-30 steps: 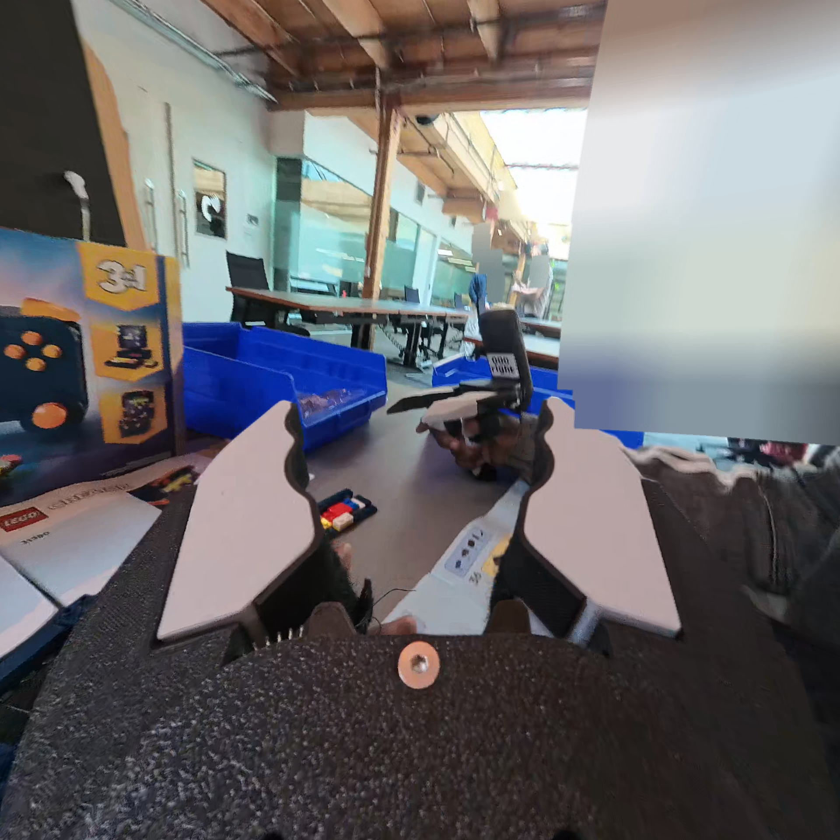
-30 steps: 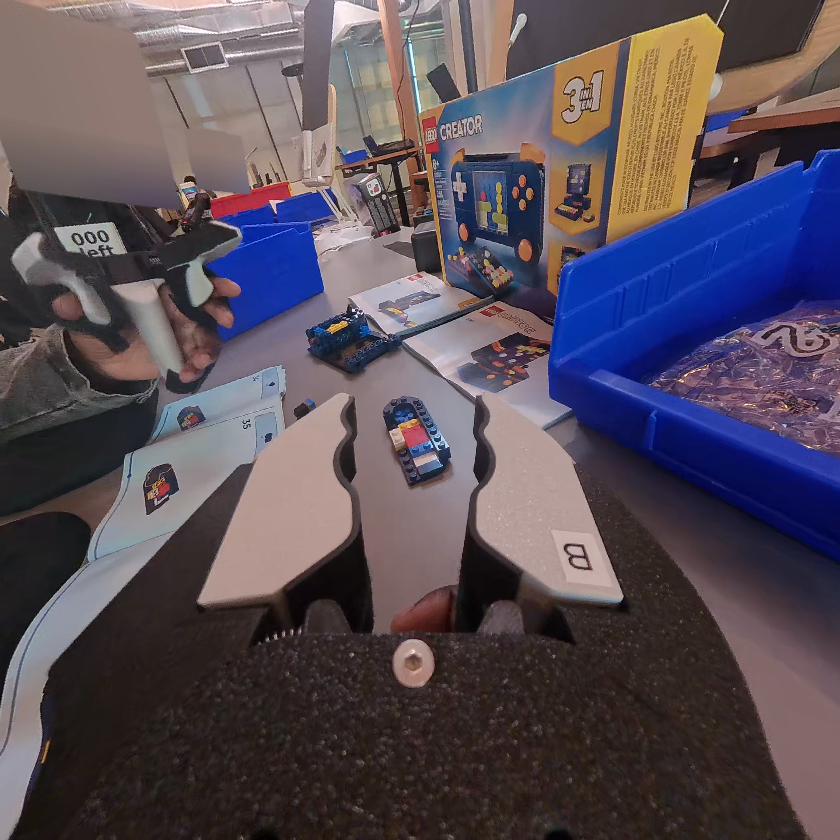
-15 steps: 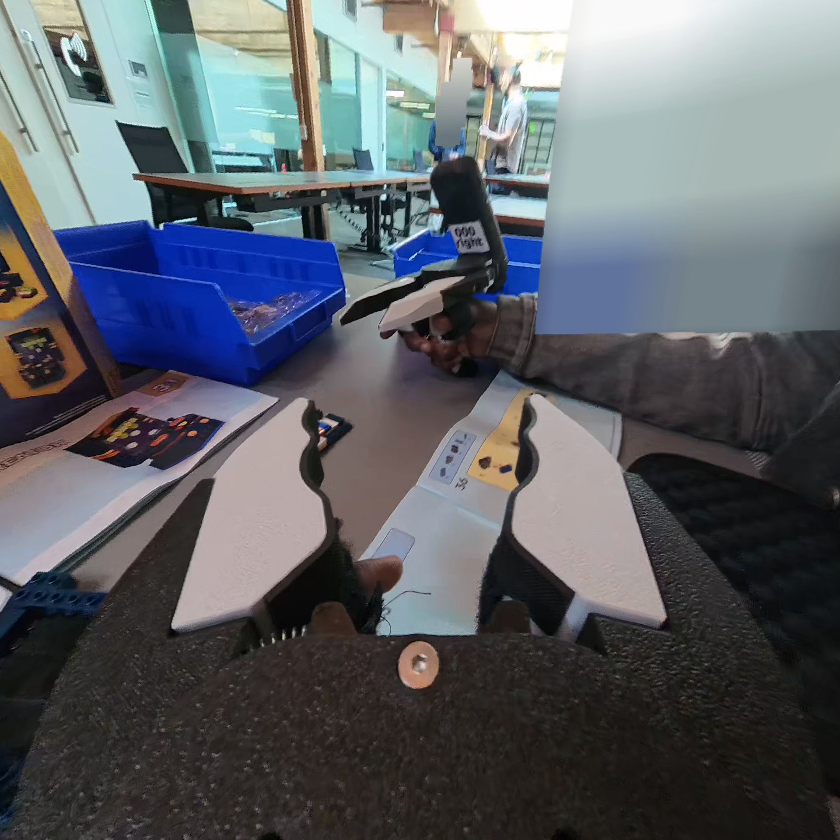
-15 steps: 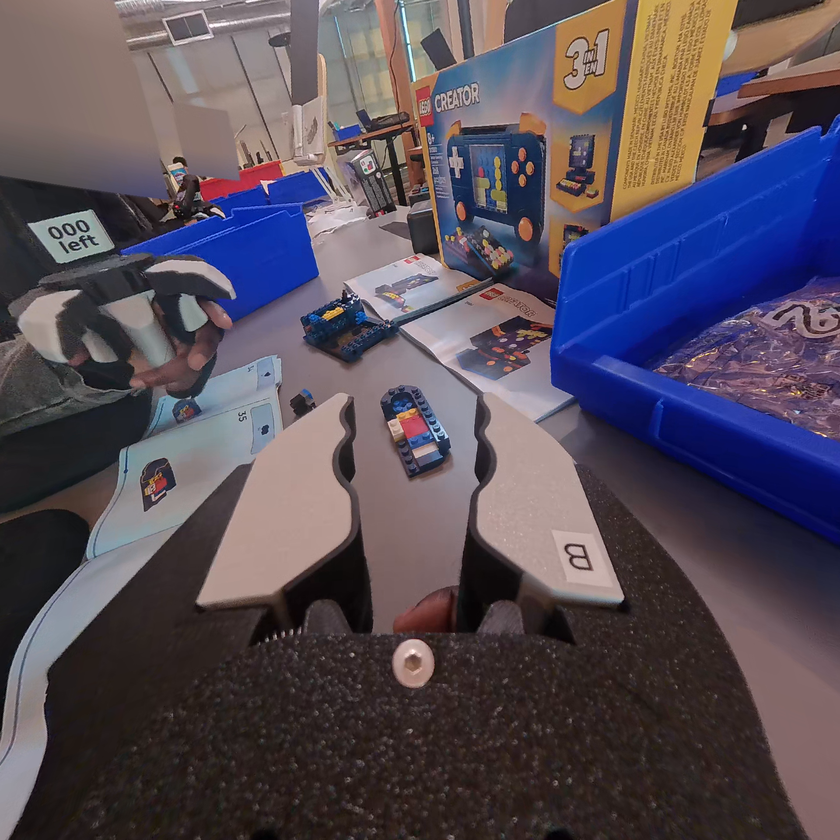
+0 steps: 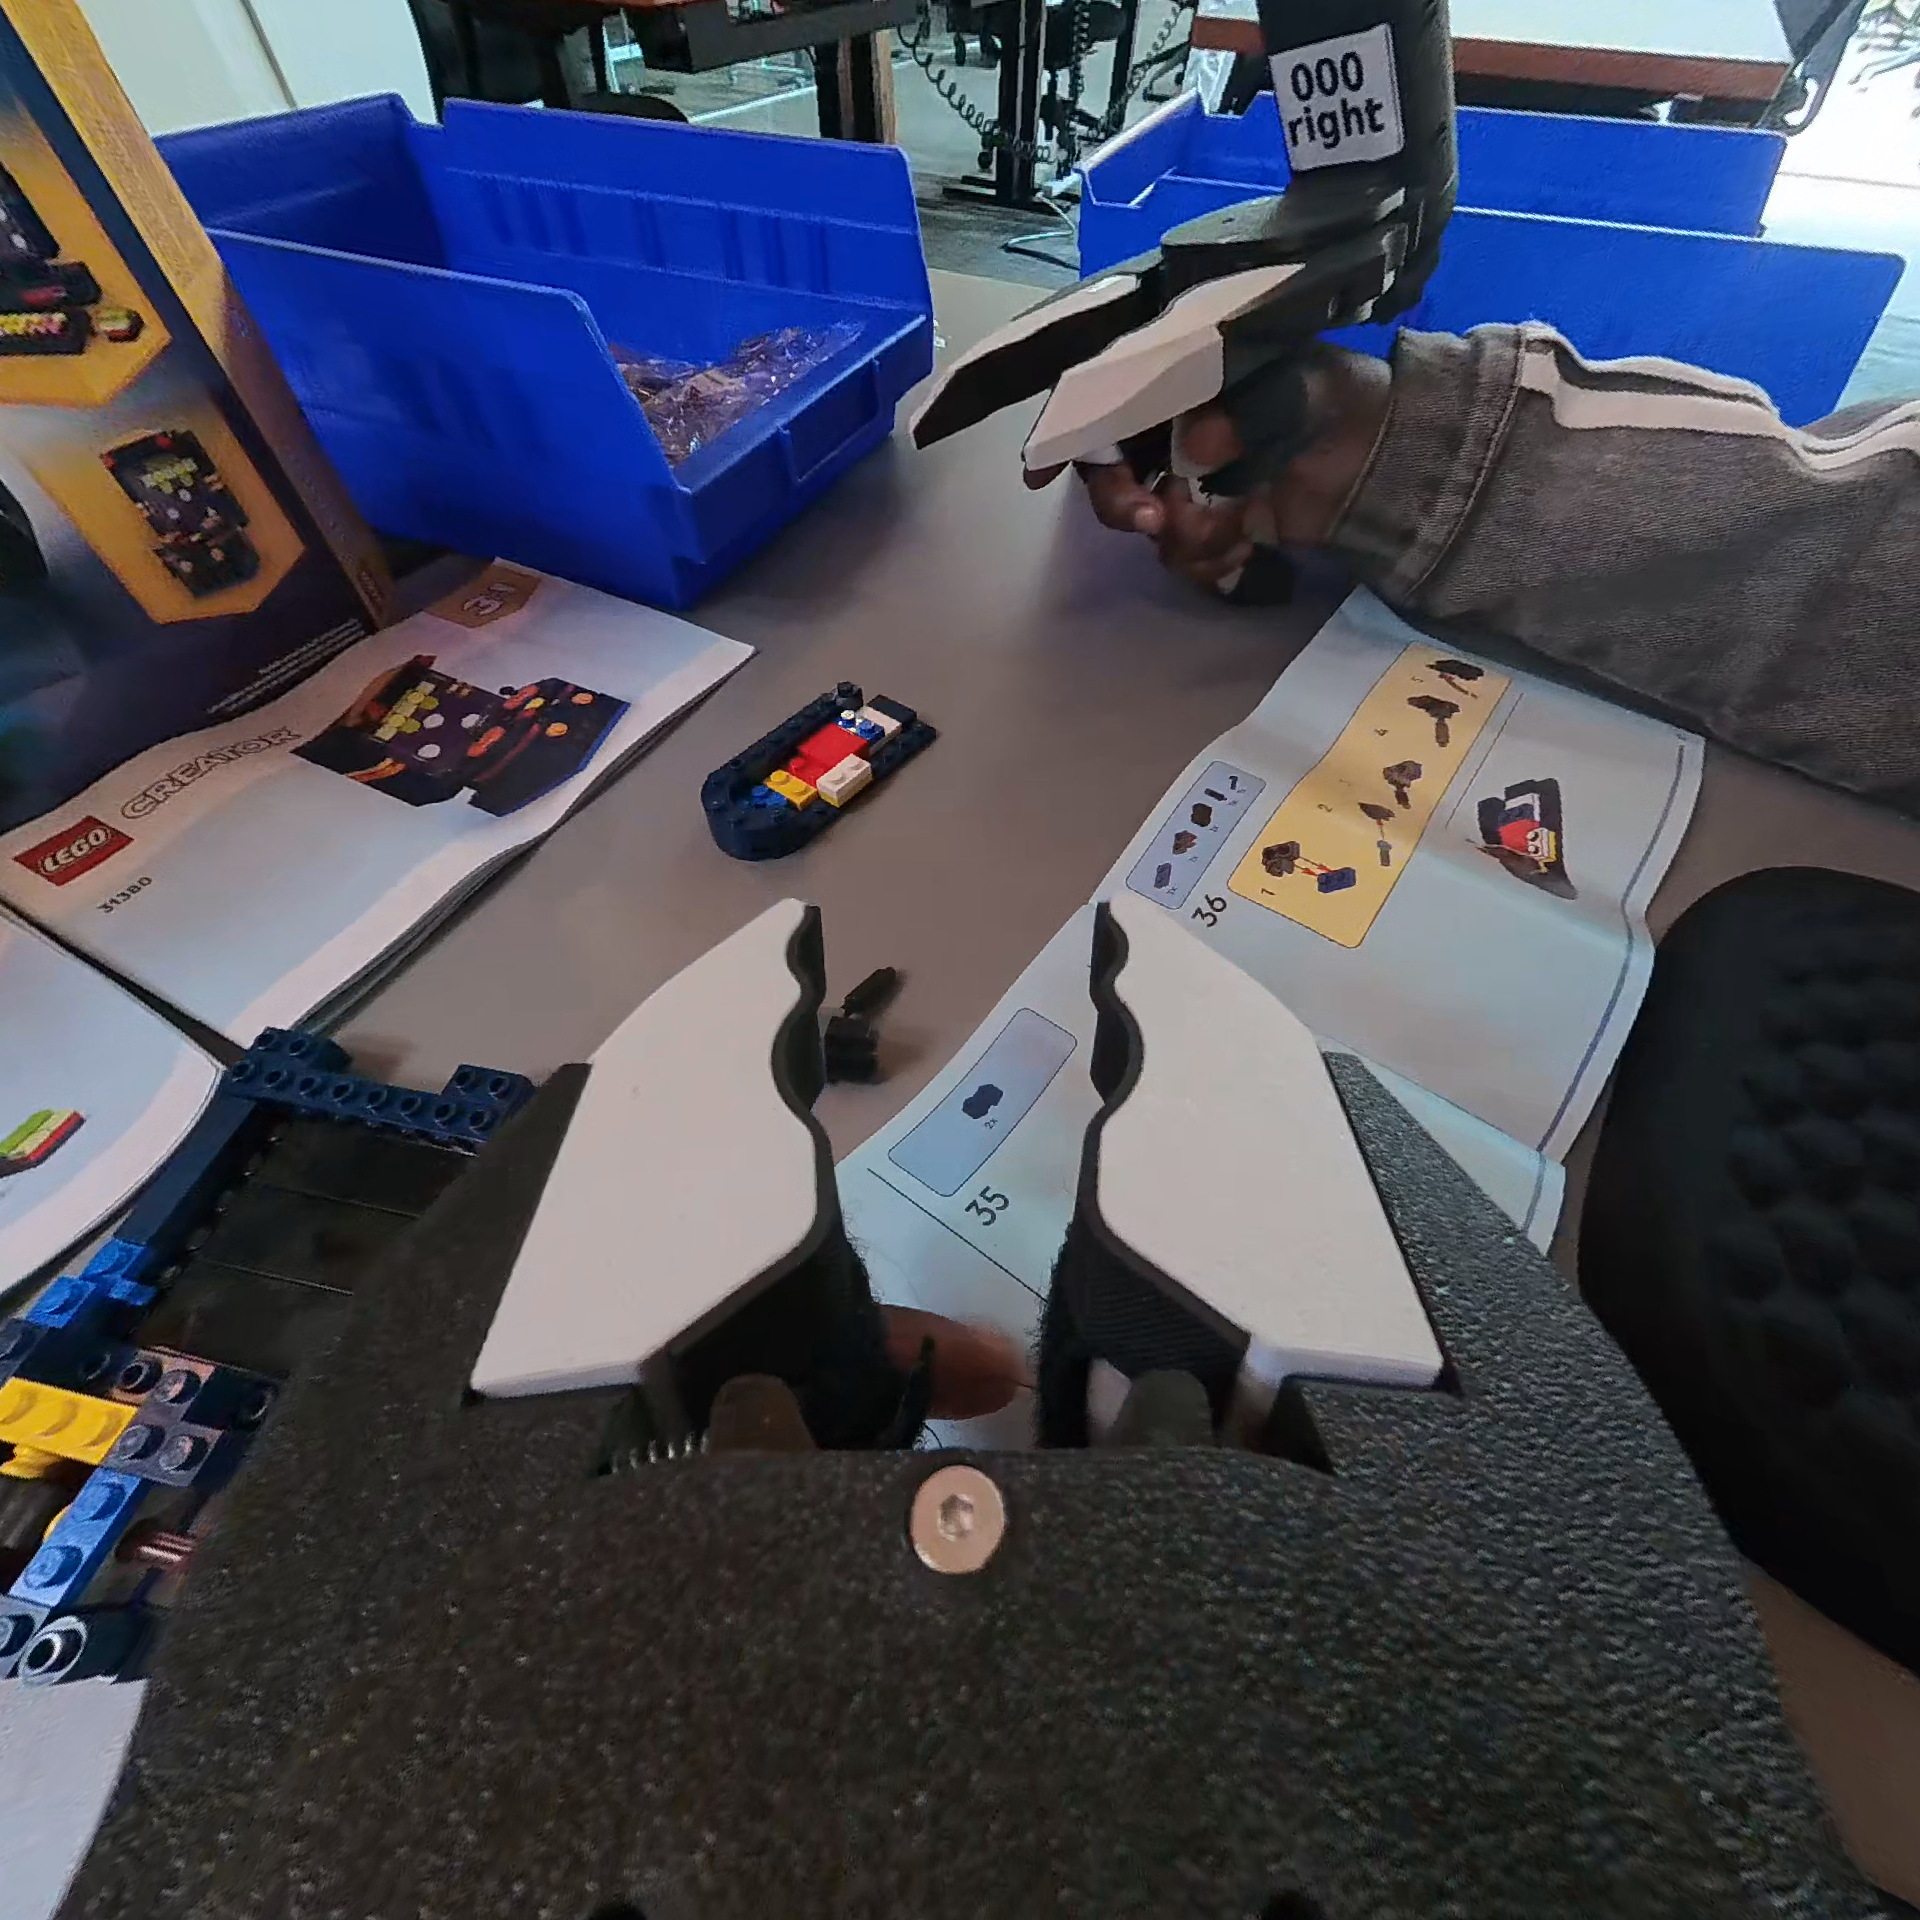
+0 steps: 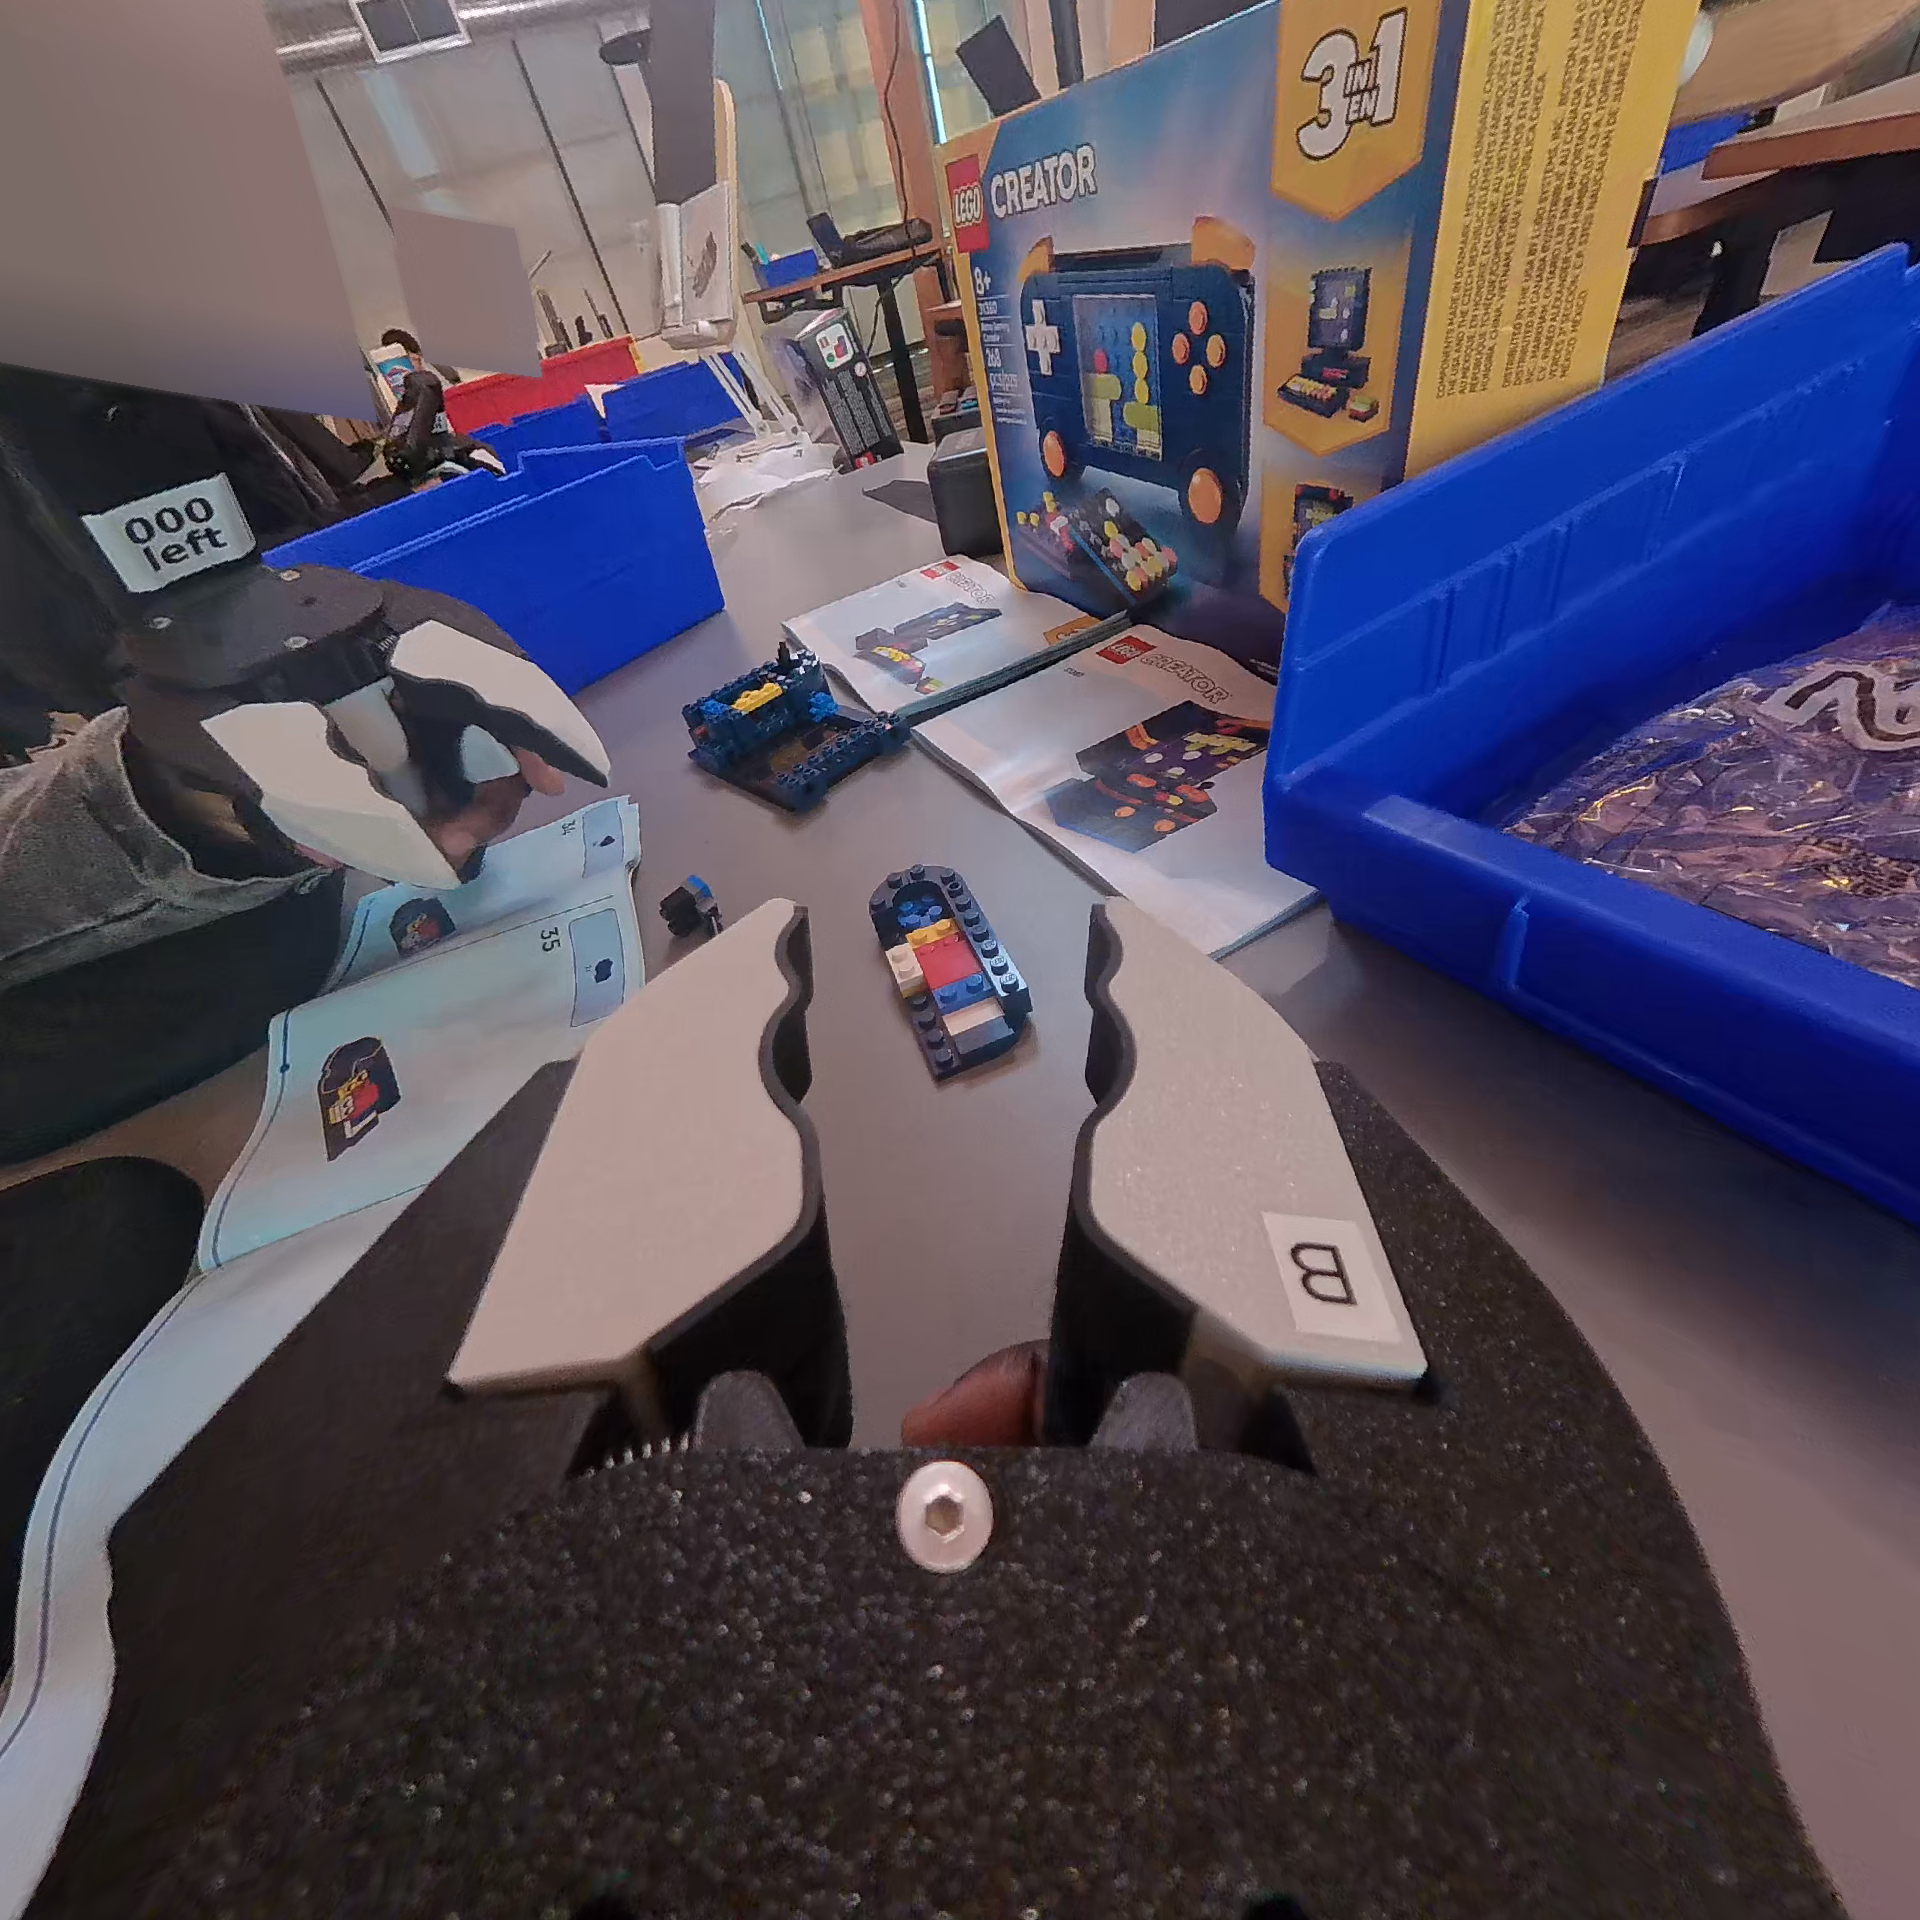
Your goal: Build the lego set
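Left claw (image 5: 951, 1023): mine, half open, bare, above small black piece (image 5: 857, 1029).
Right claw (image 6: 945, 997): mine, half open, bare, facing brick boat (image 6: 951, 971).

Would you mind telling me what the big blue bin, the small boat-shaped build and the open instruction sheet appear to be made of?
Blue bin: likely moulded rigid plastic, semi-gloss; ribbed walls and soft highlights.
Boat-shaped build: hard glossy plastic bricks; studs catch the light.
Instruction sheet: thin printed paper, seemingly matte; it creases and curls at the edges.
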`<state>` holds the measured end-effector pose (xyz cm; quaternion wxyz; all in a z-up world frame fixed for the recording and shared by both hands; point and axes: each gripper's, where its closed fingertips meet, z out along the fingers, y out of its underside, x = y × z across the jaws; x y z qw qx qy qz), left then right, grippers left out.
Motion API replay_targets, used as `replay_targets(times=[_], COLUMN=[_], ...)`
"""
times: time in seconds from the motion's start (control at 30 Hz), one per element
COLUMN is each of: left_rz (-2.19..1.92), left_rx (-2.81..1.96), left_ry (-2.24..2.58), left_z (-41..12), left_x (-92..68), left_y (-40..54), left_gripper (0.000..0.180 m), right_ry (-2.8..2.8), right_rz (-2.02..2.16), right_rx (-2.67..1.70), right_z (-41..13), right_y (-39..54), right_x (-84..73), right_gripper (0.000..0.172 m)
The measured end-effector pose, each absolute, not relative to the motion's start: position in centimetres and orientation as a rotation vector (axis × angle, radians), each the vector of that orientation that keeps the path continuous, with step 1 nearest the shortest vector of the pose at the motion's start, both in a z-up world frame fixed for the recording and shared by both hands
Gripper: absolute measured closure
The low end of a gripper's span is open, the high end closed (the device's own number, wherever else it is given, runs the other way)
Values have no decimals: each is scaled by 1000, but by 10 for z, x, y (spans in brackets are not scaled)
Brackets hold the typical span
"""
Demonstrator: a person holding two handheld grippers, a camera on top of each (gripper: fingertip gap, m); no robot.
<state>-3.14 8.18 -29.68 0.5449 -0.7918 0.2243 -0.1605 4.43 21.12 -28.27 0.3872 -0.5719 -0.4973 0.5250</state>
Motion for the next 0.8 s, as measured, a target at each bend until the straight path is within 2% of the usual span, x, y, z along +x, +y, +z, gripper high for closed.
replay_targets(times=[0.8], left_rz=[-156], left_rx=[-2145], left_ry=[622], left_z=[-345], left_x=[-51], left_y=[94], left_gripper=[142], right_ry=[-1306], right_rz=[1307], right_rx=[-1480], right_z=[-288], right_y=[209], right_x=[41], right_gripper=[122])
